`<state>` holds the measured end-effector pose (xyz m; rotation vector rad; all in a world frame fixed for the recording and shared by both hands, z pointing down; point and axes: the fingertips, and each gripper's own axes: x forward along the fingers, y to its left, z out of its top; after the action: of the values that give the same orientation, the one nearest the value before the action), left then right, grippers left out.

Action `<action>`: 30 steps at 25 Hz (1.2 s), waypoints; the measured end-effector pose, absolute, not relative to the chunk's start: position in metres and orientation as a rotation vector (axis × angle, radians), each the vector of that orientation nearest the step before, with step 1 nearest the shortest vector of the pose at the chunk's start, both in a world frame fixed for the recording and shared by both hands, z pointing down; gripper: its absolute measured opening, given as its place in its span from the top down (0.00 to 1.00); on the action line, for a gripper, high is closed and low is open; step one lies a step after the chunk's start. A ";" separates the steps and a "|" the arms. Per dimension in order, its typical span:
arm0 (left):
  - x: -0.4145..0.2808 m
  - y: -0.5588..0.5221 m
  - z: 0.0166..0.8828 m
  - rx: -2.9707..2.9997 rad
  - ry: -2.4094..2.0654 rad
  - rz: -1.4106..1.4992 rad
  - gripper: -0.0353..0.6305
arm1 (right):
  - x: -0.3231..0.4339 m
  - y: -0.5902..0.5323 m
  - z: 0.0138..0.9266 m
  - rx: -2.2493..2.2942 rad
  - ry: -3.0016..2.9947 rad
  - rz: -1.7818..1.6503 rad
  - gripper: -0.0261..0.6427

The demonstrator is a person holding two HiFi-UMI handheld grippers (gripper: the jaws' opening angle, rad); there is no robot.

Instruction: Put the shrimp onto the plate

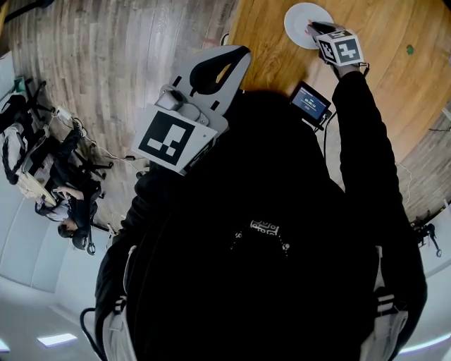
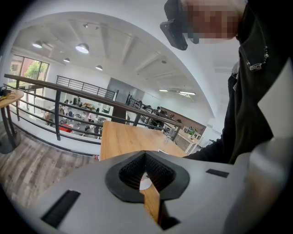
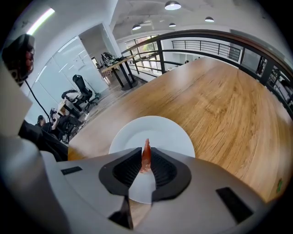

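Note:
A small orange-red shrimp [image 3: 146, 157] stands upright between the pads of my right gripper [image 3: 146, 153], which is shut on it. The shrimp hangs over the near part of a round white plate [image 3: 169, 132] on the wooden table [image 3: 219, 105]. In the head view the right gripper [image 1: 317, 29] reaches out to the plate [image 1: 299, 21] at the top right. My left gripper [image 1: 238, 51] is held up near the person's chest, off the table's left edge. Its jaws [image 2: 145, 155] meet at the tips with nothing between them.
A small device with a lit screen [image 1: 310, 102] sits at the table's near edge below the plate. A tiny green thing [image 1: 409, 49] lies on the table to the right. A dark railing [image 3: 206, 39] runs behind the table. Office chairs [image 3: 80, 93] stand on the floor to the left.

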<state>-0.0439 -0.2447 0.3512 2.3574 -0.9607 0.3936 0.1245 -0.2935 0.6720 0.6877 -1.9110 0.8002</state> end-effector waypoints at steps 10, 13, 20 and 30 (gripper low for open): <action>-0.052 -0.242 0.350 2.351 -0.993 0.394 0.94 | 0.127 -0.295 0.670 0.730 -1.922 0.801 0.83; -0.056 -0.240 0.348 2.369 -0.999 0.369 0.94 | 0.126 -0.293 0.670 0.749 -1.925 0.816 0.78; -0.059 -0.239 0.343 2.390 -1.006 0.351 0.94 | 0.126 -0.302 0.660 0.807 -1.960 0.803 0.71; -0.039 -0.228 0.317 2.544 -0.912 0.304 0.94 | 0.174 -0.286 0.553 1.146 -2.007 0.673 0.80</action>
<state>-0.0395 -0.2284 0.3172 2.5441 -0.9119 0.3038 0.1737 -0.2859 0.5528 1.1460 -2.0069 0.6731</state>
